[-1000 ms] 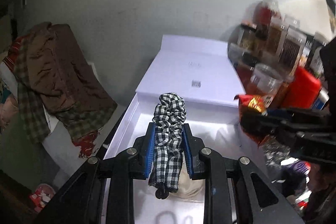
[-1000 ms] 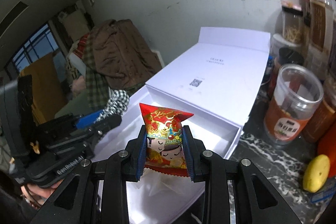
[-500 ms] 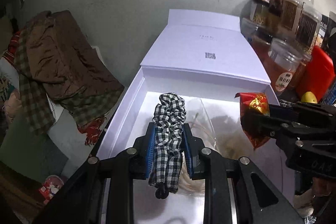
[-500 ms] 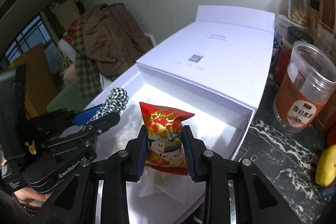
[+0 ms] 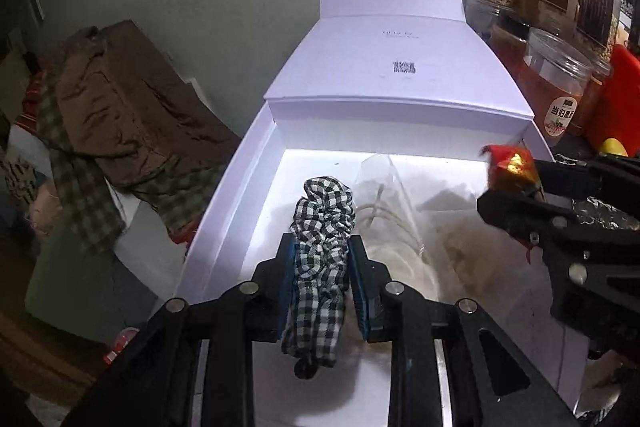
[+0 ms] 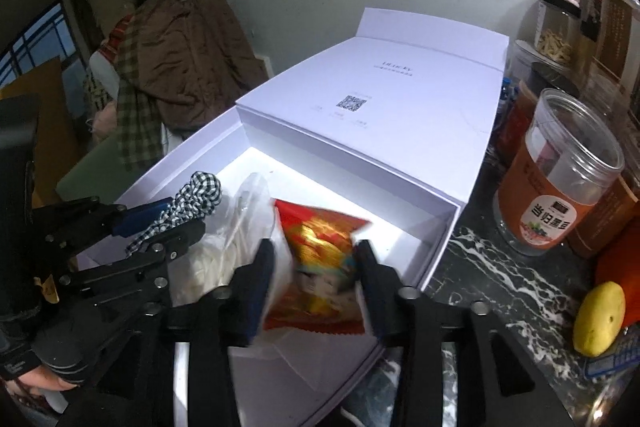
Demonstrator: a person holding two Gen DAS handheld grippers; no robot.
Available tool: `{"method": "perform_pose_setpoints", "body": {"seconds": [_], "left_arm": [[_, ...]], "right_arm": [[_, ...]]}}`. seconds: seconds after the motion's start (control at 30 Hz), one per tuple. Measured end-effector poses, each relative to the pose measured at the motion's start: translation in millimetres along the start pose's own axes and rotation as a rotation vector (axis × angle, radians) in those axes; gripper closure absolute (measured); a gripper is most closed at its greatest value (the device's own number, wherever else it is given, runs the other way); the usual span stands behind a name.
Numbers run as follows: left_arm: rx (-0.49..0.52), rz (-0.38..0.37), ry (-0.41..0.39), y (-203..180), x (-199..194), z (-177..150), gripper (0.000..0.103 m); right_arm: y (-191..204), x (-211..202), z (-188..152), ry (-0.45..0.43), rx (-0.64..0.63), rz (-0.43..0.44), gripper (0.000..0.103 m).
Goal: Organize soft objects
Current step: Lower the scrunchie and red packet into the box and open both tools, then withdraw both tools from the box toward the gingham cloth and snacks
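Now | my left hand-held gripper (image 5: 322, 269) pinches the checked scrunchie (image 5: 322, 227) over the white box (image 5: 224, 211), frame centre | right hand-held gripper (image 6: 316, 267) just opening, snack packet (image 6: 320, 247) loose between jaws | risk: packet lands on the plastic bag (image 6: 240, 223), slides crooked.

Between my left fingers (image 5: 289, 279), black with blue pads, sits a black-and-white checked scrunchie (image 5: 320, 247); between my right fingers (image 6: 256, 283), the same black and blue, a red snack packet (image 6: 320, 255) printed in gold with a cartoon figure. Below both lies a white box (image 6: 436, 247) with a white lid (image 6: 400, 95) carrying a small black code square, and beside the scrunchie a clear bag (image 5: 384, 195) of off-white contents. Right of my right fingers: black marble counter (image 6: 492, 279) veined white, orange-labelled clear jar (image 6: 560, 179), yellow fruit (image 6: 599, 319); left of my left fingers, brown cloth (image 5: 120, 107) over green-and-tan check.
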State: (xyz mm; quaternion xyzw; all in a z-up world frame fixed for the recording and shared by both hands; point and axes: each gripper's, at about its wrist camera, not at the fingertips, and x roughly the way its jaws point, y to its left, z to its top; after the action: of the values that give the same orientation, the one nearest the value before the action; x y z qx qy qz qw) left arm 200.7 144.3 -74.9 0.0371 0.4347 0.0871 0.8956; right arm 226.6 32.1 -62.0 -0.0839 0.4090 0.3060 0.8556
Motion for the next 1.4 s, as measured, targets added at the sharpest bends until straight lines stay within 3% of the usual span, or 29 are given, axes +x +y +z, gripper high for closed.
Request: {"method": "perform_pose_setpoints", "body": {"seconds": [0.1,0.17,0.2,0.23,0.53,0.83,1.07,1.4], "left_arm": [[-0.021,0.010,-0.006,1,-7,3,0.065],[-0.026,0.021,-0.015,1,-12,5,0.049],[-0.030,0.028,-0.026,1,-16,6,0.036],[-0.033,0.033,-0.038,2,-20,7,0.033],[-0.035,0.028,-0.113,1,-63,14,0.033],[-0.040,-0.044,-0.220,2,-123,10,0.033],[-0.032,-0.055,-0.285,1,-167,1,0.033],[0.011,-0.093,-0.345,-6,-216,-24,0.033]], "right_arm": [[-2,-7,0,0.002,-0.007,-0.001,0.049],[-3,-13,0,-0.002,-0.007,-0.011,0.048],[-4,-17,-1,-0.007,-0.002,-0.008,0.047],[-5,-21,-1,-0.012,0.004,0.000,0.046],[-5,-66,2,-0.083,0.032,-0.014,0.043],[10,-128,-3,-0.184,0.017,-0.059,0.043],[26,-175,-18,-0.249,0.002,-0.085,0.043],[50,-227,-52,-0.320,-0.017,-0.110,0.034]]}}
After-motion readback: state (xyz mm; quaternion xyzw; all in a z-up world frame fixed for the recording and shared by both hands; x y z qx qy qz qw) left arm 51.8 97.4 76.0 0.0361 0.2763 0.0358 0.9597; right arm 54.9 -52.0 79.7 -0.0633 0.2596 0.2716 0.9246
